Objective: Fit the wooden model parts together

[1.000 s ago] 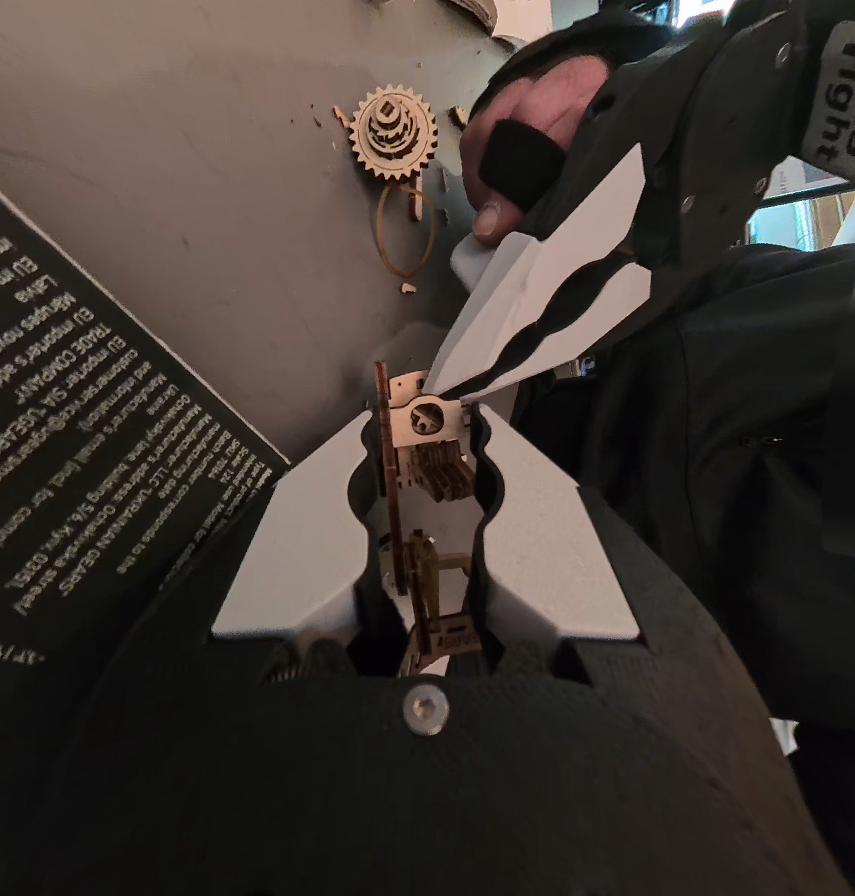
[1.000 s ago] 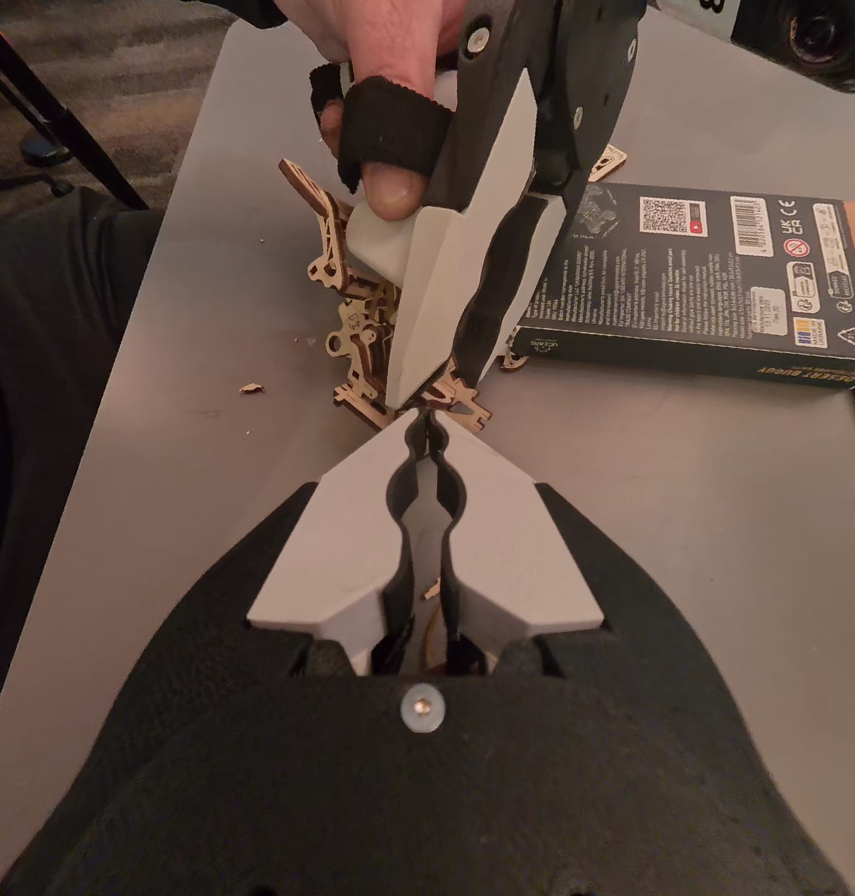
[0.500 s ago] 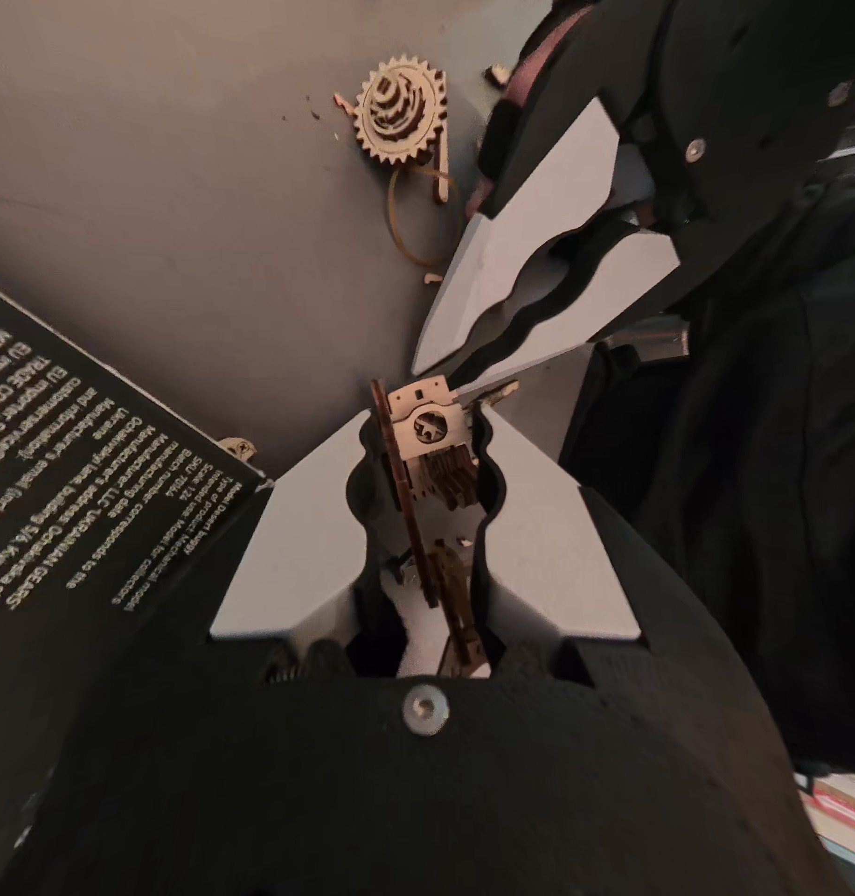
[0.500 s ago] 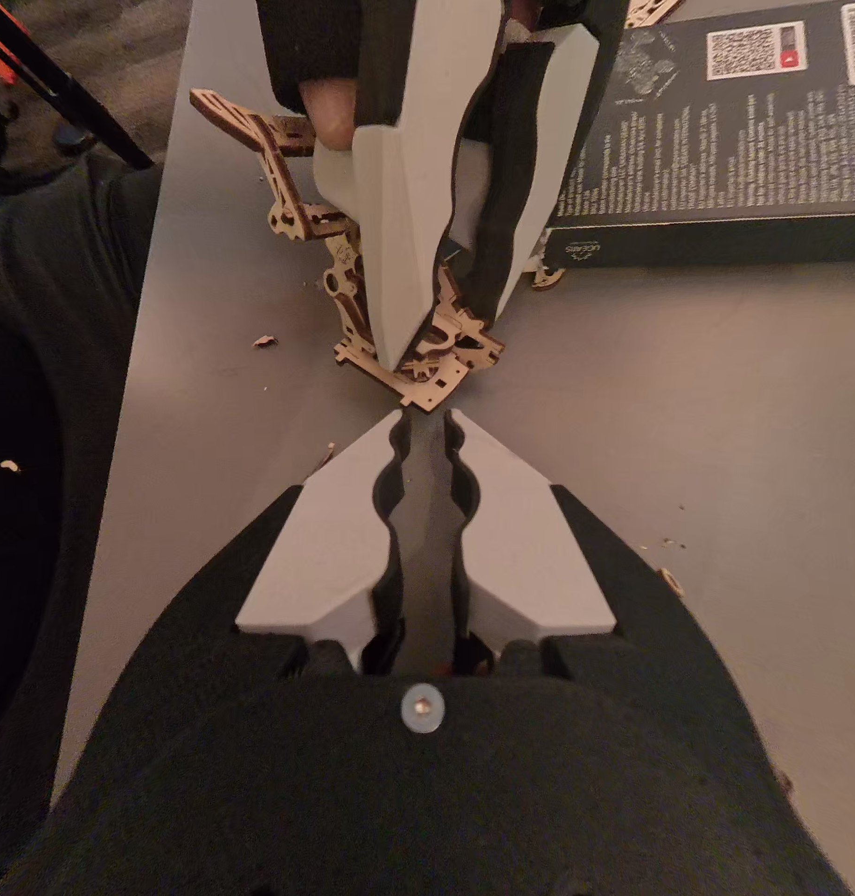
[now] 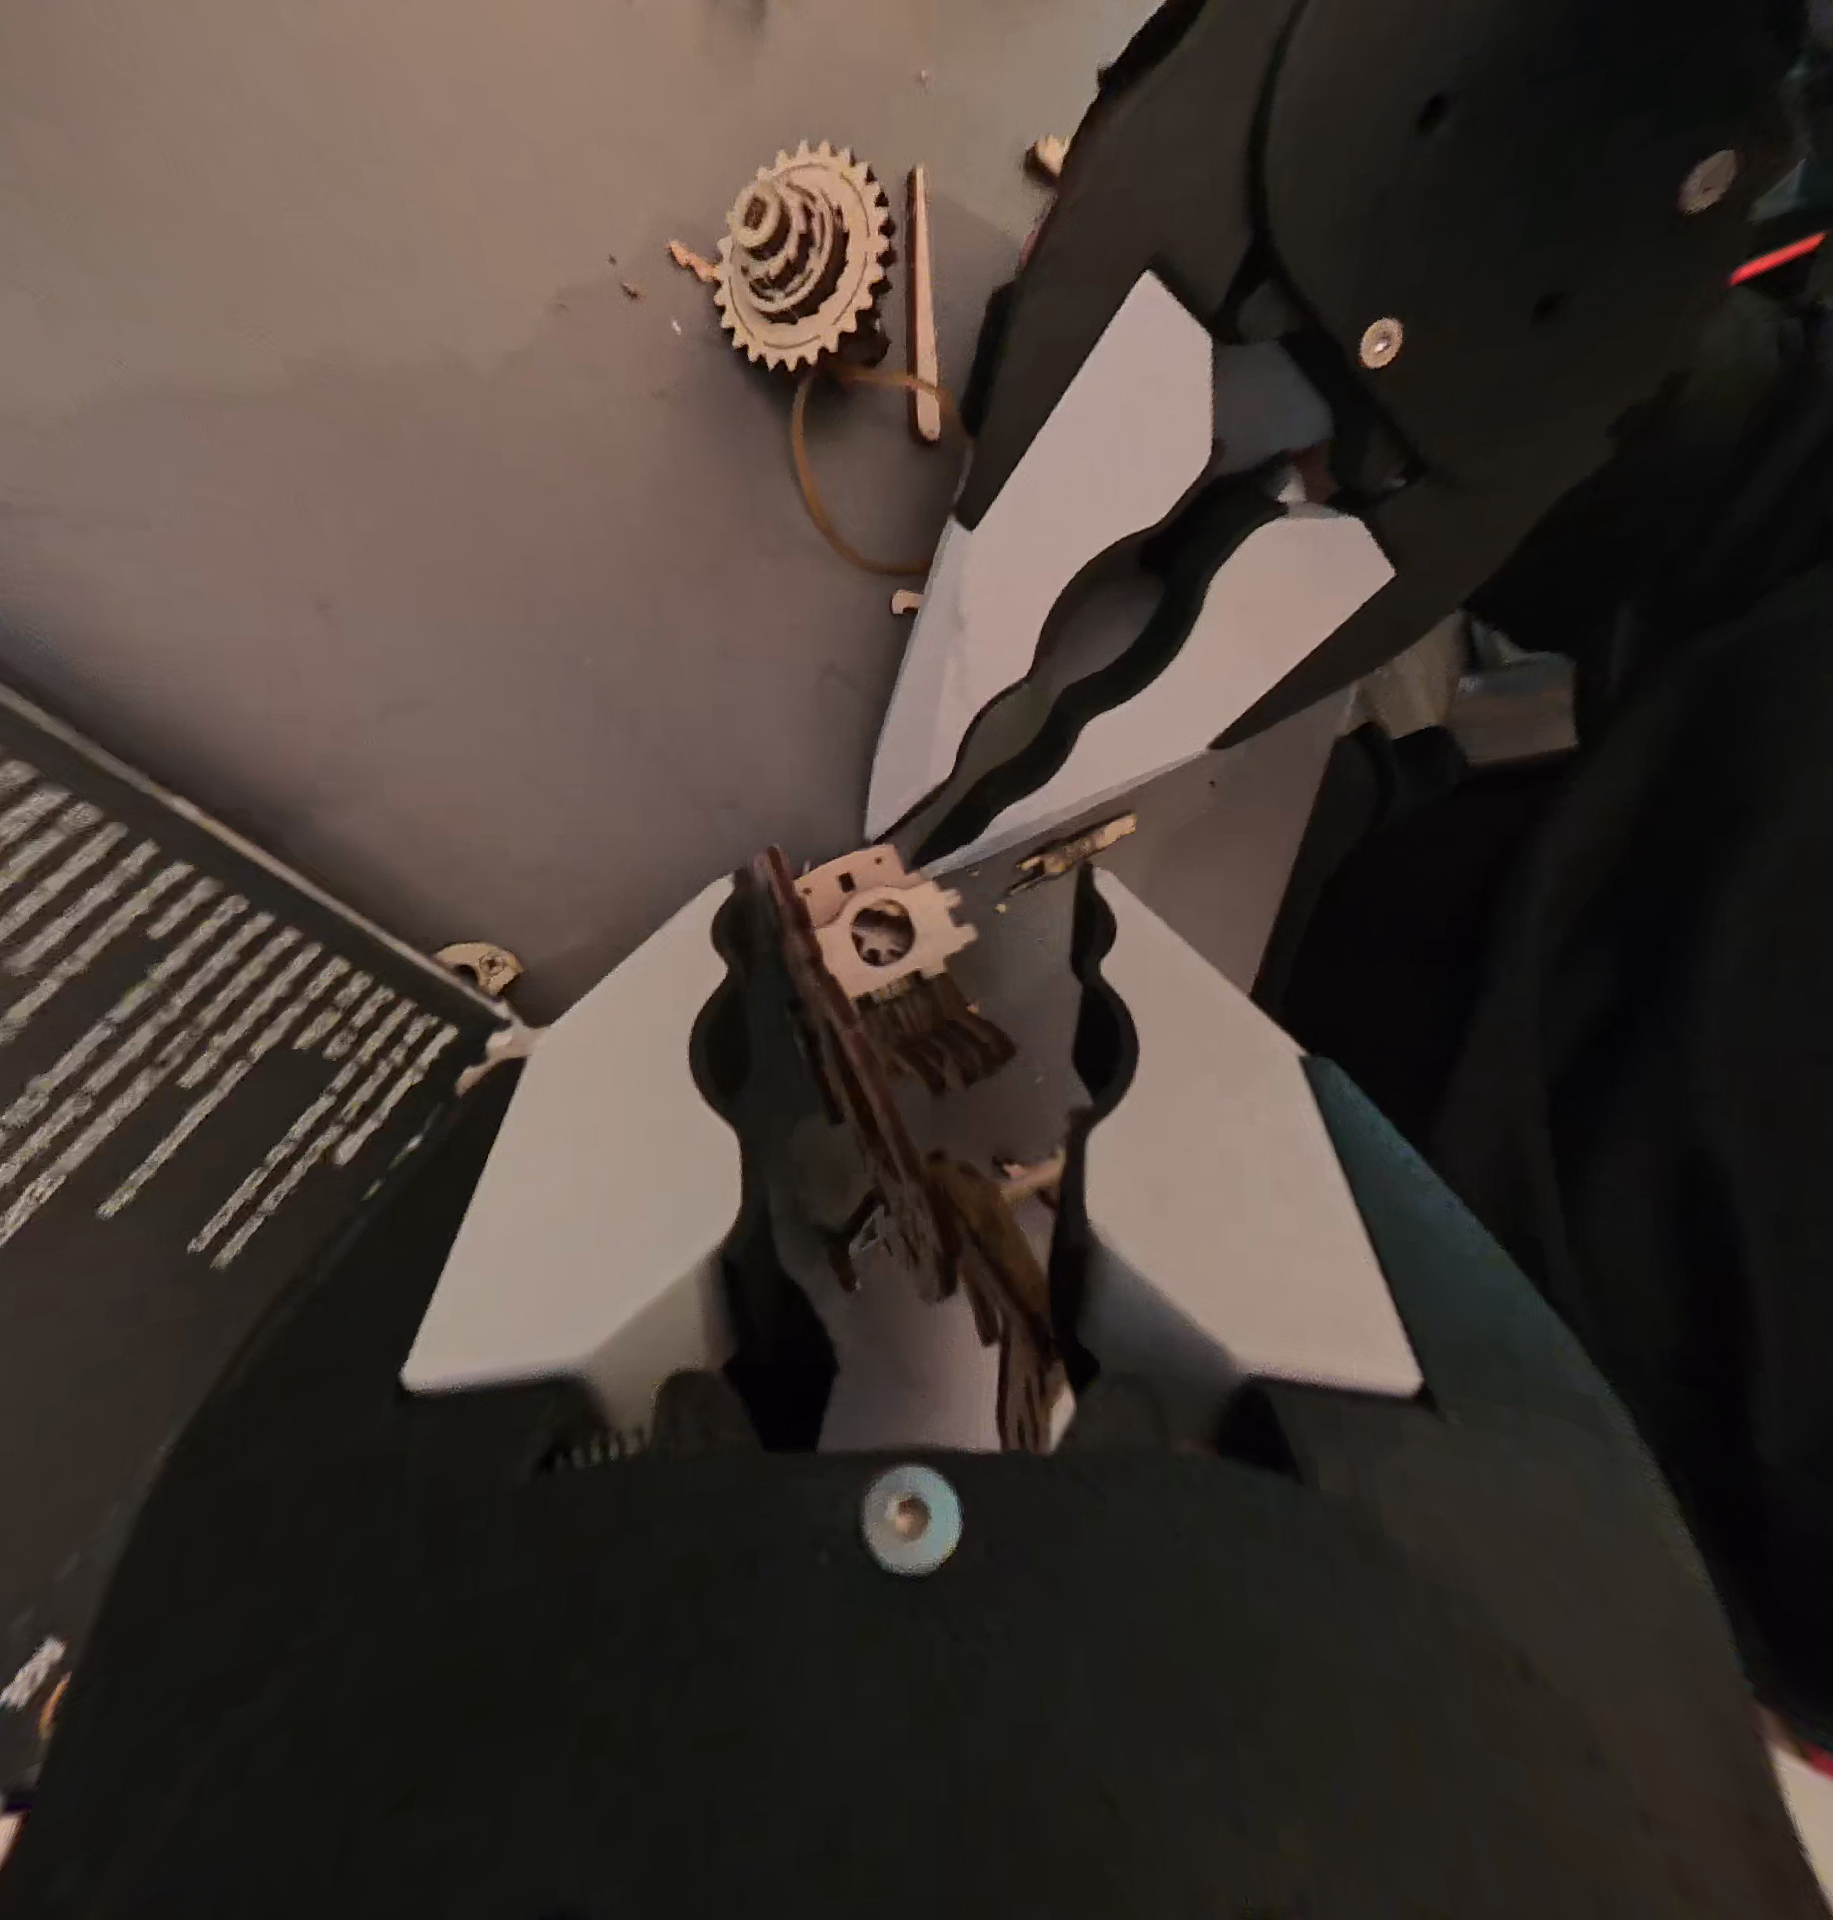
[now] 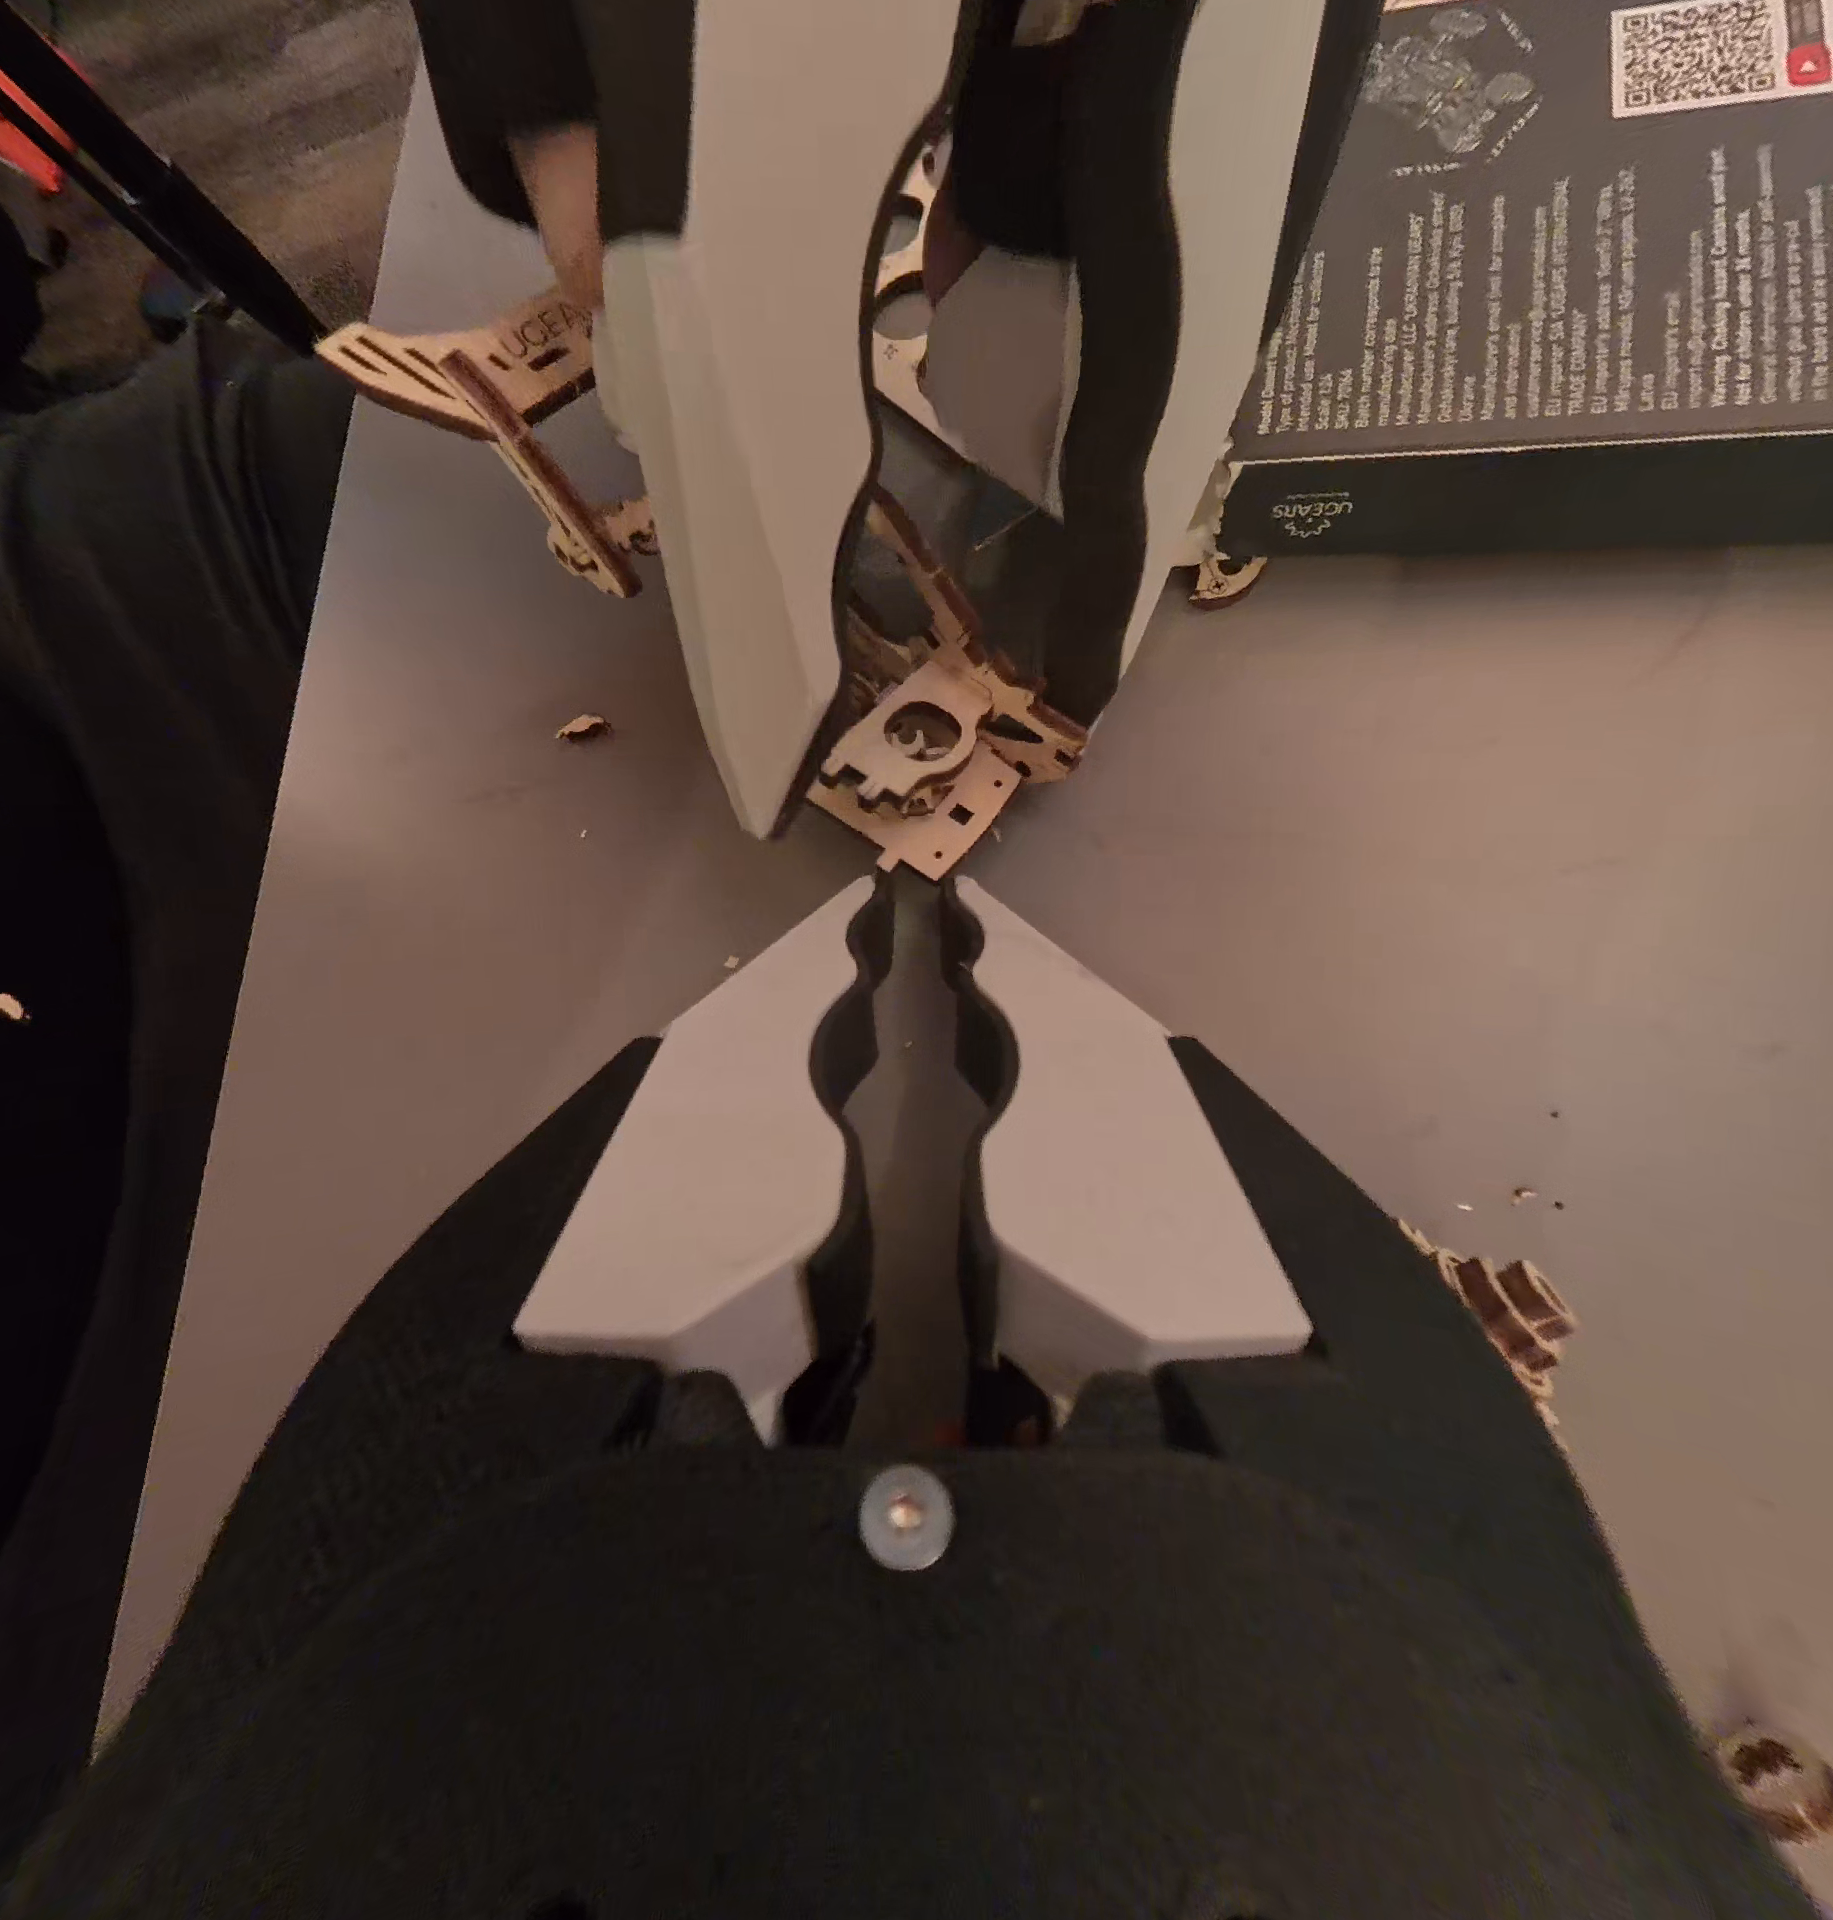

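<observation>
While your left claw (image 5: 907, 914) grips the wooden model (image 5: 881, 935), your right claw (image 6: 917, 883), a bit open and empty, sits just beside its tip.

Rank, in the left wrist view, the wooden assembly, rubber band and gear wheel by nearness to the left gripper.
1. Wooden assembly: between the left gripper's fingers.
2. Rubber band: on the table beyond the fingertips, slightly left.
3. Gear wheel: just past the band, farthest.
</observation>
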The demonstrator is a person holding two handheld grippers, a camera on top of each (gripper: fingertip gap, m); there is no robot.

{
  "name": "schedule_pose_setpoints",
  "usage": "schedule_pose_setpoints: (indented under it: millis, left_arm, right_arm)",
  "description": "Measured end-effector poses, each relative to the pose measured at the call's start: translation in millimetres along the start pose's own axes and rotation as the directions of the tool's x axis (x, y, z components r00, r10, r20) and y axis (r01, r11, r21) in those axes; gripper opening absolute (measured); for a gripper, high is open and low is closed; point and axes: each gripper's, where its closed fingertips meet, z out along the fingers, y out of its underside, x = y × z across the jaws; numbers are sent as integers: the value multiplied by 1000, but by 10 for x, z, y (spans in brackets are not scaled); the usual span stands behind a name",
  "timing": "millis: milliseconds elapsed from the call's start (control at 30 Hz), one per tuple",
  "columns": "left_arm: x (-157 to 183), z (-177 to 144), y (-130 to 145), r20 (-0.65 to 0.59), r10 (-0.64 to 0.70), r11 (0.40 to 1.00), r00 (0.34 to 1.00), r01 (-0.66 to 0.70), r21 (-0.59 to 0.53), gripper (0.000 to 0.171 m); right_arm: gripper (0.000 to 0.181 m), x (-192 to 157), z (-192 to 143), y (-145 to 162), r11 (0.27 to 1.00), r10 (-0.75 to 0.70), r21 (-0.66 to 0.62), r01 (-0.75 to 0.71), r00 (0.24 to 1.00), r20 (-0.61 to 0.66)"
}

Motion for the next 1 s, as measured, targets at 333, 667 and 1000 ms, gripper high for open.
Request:
schedule_pose_setpoints:
  millis: [333, 667, 1000]
  left_arm:
    - [6, -260, 169, 13, -57, 993, 998, 56, 101, 53]
    - [-40, -32, 245, 21, -67, 996, 998, 66, 61, 40]
    - [-44, 6, 211, 3, -79, 996, 997, 79, 49, 34]
  right_arm:
    - [5, -4, -53, -16, 1000, -15, 1, 15, 1000, -7]
    - [0, -9, 14, -1, 1000, -17, -23, 16, 999, -34]
    - [0, 47, 54, -74, 999, -21, 30, 22, 999, -47]
